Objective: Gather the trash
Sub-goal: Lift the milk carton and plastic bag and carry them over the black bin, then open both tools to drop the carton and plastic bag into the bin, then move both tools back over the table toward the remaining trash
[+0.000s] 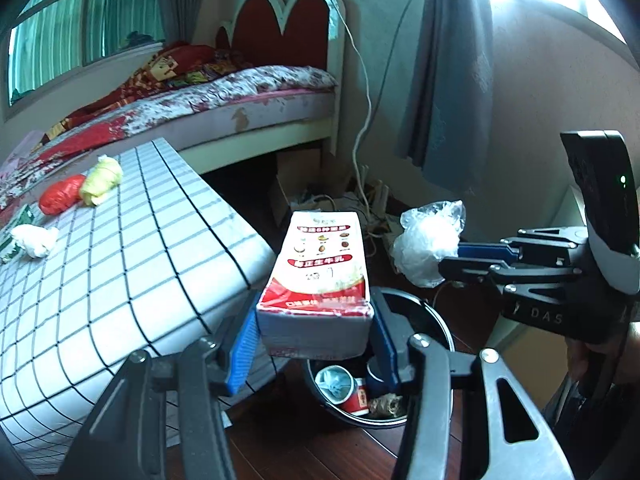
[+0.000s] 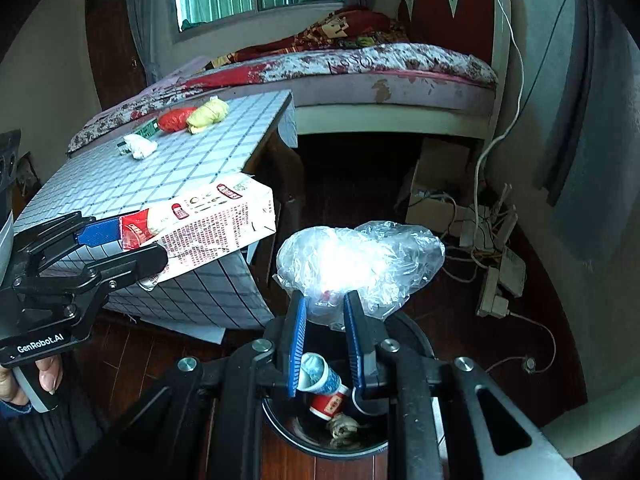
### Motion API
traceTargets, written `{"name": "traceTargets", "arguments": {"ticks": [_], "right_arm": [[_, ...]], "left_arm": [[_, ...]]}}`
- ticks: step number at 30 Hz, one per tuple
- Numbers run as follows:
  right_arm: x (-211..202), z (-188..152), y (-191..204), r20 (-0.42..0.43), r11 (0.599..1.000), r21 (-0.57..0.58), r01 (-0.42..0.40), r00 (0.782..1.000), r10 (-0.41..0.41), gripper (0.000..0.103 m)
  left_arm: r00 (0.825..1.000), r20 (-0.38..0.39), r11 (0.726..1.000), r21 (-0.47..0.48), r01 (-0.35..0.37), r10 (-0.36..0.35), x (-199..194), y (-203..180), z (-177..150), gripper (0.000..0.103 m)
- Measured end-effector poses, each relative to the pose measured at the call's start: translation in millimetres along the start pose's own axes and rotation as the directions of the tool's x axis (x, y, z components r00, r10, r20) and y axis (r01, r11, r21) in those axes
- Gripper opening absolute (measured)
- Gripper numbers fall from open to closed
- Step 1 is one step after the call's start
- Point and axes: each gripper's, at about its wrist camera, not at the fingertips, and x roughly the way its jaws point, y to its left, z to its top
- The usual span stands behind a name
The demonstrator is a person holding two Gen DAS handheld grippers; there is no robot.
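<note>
Left wrist view: the left gripper [image 1: 314, 340] clamped a milk carton [image 1: 320, 280] by its end, above the trash bin [image 1: 440, 320]. The right gripper [image 2: 325, 336] pinched a crumpled plastic bag [image 2: 360, 264] over the same bin. The carton looked light and stiff, the bag soft and slippery. More wads lay on the checked table [image 1: 120, 260], whose edge stood just beside the bin.

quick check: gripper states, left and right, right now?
Left gripper: closed on the milk carton, held above the trash bin.
Right gripper: closed on the clear plastic bag, also over the bin.
</note>
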Motion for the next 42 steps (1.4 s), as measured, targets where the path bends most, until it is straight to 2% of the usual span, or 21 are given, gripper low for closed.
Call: {"name": "traceTargets", "arguments": {"ticks": [10,19,24,26,27,28,29,30,31,32,34,37,42], "right_arm": [[14,-32,-17,-0.09,1.0,0.013,-0.003,0.996,0.004,0.021],[33,-45,-26,-0.151,0.999,0.017,-0.028,0.988,0.03,0.021],[43,-48,-25,-0.184,0.999,-0.001,-0.043,0.982,0.042,0.021],[54,-50,-27,-0.227,1.0,-0.002,-0.03,0.973,0.029,0.023],[62,-52,-29,-0.256,1.0,-0.009,0.009,0.967,-0.011,0.038],[69,-56,-32,-0.282,0.998,-0.016,0.061,0.957,-0.063,0.069],[74,-60,-37,-0.3,0.994,-0.013,0.104,0.948,-0.103,0.08],[77,-63,-43,-0.318,0.993,0.001,0.122,0.941,-0.115,0.083],[80,-65,-48,-0.336,0.99,0.018,0.136,0.934,-0.122,0.083],[80,-66,-52,-0.342,0.988,0.028,0.152,0.93,-0.133,0.084],[80,-68,-58,-0.351,0.983,0.042,0.179,0.924,-0.153,0.102],[80,-70,-59,-0.367,0.981,0.034,0.193,0.915,-0.167,0.102],[78,-69,-51,-0.36,0.982,-0.002,0.189,0.916,-0.177,0.102]], "left_arm": [[0.993,-0.112,0.999,0.013,0.046,-0.044,32,-20,-22,0.052],[0.982,-0.179,0.998,0.017,0.068,-0.064,57,-25,-31,0.052],[0.972,-0.218,0.996,0.009,0.086,-0.082,72,-24,-33,0.052],[0.961,-0.25,0.993,0.007,0.121,-0.116,80,-26,-35,0.053],[0.957,-0.269,0.993,0.013,0.12,-0.112,84,-27,-38,0.055],[0.956,-0.275,0.994,0.014,0.107,-0.099,86,-27,-40,0.059],[0.957,-0.281,0.997,0.007,0.082,-0.077,89,-25,-43,0.067],[0.957,-0.287,0.999,0.001,0.051,-0.049,91,-23,-45,0.091],[0.959,-0.284,1.0,-0.003,0.02,-0.02,92,-21,-47,0.101],[0.961,-0.276,1.0,-0.01,0.011,-0.013,91,-19,-49,0.101],[0.961,-0.276,1.0,-0.029,0.003,-0.011,92,-15,-52,0.102],[0.961,-0.275,0.999,-0.036,-0.018,0.008,92,-13,-54,0.102],[0.965,-0.258,0.998,-0.029,-0.048,0.039,91,-12,-51,0.102]]}}
